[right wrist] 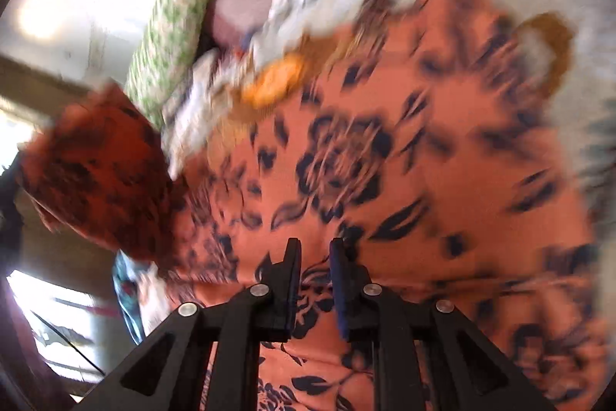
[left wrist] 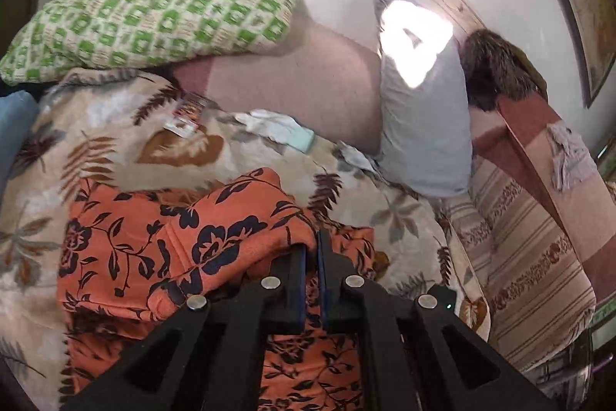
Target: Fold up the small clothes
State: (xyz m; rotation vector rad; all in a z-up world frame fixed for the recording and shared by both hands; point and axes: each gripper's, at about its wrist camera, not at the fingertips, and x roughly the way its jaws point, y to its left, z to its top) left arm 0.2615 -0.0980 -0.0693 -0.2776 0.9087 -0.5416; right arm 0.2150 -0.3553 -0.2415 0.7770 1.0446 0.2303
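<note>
Left gripper: I see my fingers nearly together, pinching a raised fold of the orange floral garment; most of the cloth spreads to the left of the fingers and below them.
Right gripper: the fingers stand a little apart. The same garment lies under and ahead of them; I cannot tell if they touch it, the view is blurred.
Leaf-print blanket: beneath the garment.

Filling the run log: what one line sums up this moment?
step: folding | left gripper: shut on garment edge, fold lifted | right gripper: open above garment | surface: blanket
</note>
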